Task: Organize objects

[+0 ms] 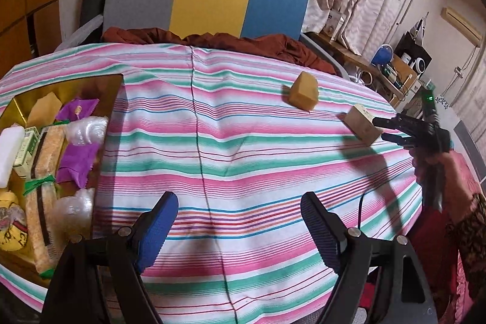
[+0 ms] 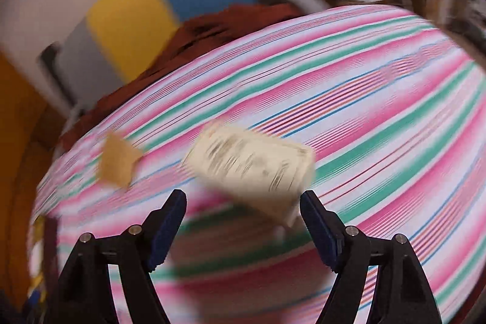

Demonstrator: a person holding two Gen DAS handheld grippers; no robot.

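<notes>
A table under a striped pink, green and white cloth (image 1: 243, 141) carries everything. At its left edge sits a shiny gold tray (image 1: 112, 87) already full of small things: purple paper wrappers, clear plastic shells, a white bar and long tan packs.

Two things are not in the tray yet. A small yellow-brown block (image 1: 303, 95) sits near the far edge of the table. A pale cream box with printed writing (image 1: 361, 123) sits at the far right corner, close to the edge.

The right gripper (image 1: 383, 129) reaches at the cream box. Its jaws stand wide apart, and it holds nothing. In the right wrist view the box looks blurry and sits just ahead of the open jaws, with one corner close to the right pad.

The left gripper (image 1: 240, 226) hangs over the near middle of the cloth. Its jaws are wide open too, with only cloth between them.

What could go wrong: I think the box could get pushed off the corner if a pad bumps it first. It also sits crooked to the jaws, so a squeeze may catch a corner and make it twist or pop out
</notes>
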